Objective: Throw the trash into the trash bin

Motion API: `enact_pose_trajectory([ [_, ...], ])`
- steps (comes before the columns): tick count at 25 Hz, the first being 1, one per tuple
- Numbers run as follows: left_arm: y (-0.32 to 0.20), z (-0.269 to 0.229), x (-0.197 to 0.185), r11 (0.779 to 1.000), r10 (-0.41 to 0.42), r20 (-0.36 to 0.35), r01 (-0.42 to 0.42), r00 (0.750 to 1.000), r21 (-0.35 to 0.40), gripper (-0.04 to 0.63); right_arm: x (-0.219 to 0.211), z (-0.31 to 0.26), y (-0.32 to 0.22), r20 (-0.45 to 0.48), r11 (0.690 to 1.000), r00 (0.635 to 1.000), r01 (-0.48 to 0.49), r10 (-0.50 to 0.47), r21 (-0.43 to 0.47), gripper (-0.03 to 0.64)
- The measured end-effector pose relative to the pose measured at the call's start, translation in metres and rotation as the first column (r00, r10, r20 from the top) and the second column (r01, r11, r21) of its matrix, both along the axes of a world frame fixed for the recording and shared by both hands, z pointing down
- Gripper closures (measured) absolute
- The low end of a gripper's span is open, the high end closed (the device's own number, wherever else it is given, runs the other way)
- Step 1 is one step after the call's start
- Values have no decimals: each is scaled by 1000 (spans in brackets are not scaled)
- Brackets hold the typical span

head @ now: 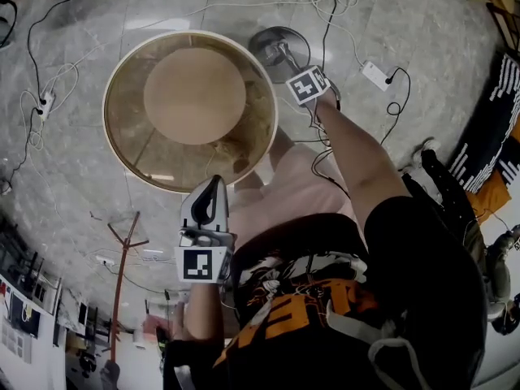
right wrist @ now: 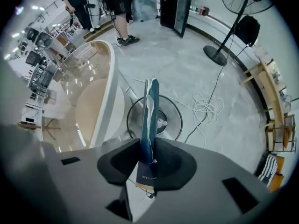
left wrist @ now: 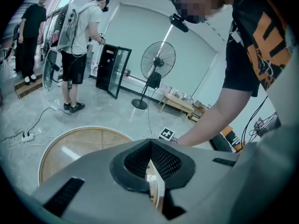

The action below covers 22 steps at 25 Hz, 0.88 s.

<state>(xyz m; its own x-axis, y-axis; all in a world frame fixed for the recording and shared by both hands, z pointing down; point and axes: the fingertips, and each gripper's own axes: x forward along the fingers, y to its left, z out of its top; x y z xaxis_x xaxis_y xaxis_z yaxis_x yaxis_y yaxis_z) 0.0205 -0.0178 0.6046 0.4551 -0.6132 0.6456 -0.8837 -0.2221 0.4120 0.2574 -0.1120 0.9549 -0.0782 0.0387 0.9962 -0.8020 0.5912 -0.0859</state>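
Observation:
My right gripper (right wrist: 149, 146) points straight down and is shut on a flat blue wrapper (right wrist: 151, 111) that stands on edge between its pads. Directly below it on the floor is the round grey trash bin (right wrist: 170, 125), seen from above. In the head view the right gripper's marker cube (head: 307, 85) hangs at the near rim of the bin (head: 272, 43), just right of the table. My left gripper (head: 213, 184) is held near my body at the table's front edge. Its jaws meet at the tip (left wrist: 150, 148) with nothing between them.
A big round glass table (head: 130, 136) with a wooden base stands left of the bin. Cables and a power strip (head: 375, 75) lie on the floor to the right. A standing fan (left wrist: 158, 62), a black cabinet (left wrist: 112, 69) and two people (left wrist: 81, 36) are farther off.

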Motion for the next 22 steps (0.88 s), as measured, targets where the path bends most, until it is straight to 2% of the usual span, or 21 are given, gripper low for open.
enact_pose_trajectory([
  [3, -7, 4, 11, 1000, 16, 1, -16, 1000, -11, 572, 3, 13, 5, 2, 998, 1000, -17, 18, -63, 477],
  [4, -9, 5, 13, 1000, 23, 4, -23, 1000, -11, 572, 4, 17, 6, 5, 997, 1000, -27, 27, -75, 456],
  [6, -11, 7, 17, 1000, 20, 3, -20, 1000, -18, 572, 6, 21, 5, 9, 995, 999, -51, 52, -88, 369],
  [8, -12, 9, 18, 1000, 20, 3, -20, 1000, -16, 572, 9, 21, 4, 5, 992, 997, -79, 80, -95, 359],
  [11, -16, 8, 17, 1000, 11, -1, -11, 1000, -2, 572, 17, 16, 1, 10, 990, 993, -113, 114, -80, 359],
  [15, -21, -8, 14, 999, -17, -6, 17, 1000, 40, 572, 20, -13, -14, 57, 994, 992, -110, 111, -11, 368],
  [18, -17, -25, 5, 997, -33, -2, 33, 999, 72, 572, 1, -53, -25, 149, 994, 985, -92, 83, 51, 401],
  [22, -1, -51, -20, 991, -78, 21, 75, 997, 109, 572, -51, -113, -16, 290, 990, 957, -21, -20, 137, 459],
])
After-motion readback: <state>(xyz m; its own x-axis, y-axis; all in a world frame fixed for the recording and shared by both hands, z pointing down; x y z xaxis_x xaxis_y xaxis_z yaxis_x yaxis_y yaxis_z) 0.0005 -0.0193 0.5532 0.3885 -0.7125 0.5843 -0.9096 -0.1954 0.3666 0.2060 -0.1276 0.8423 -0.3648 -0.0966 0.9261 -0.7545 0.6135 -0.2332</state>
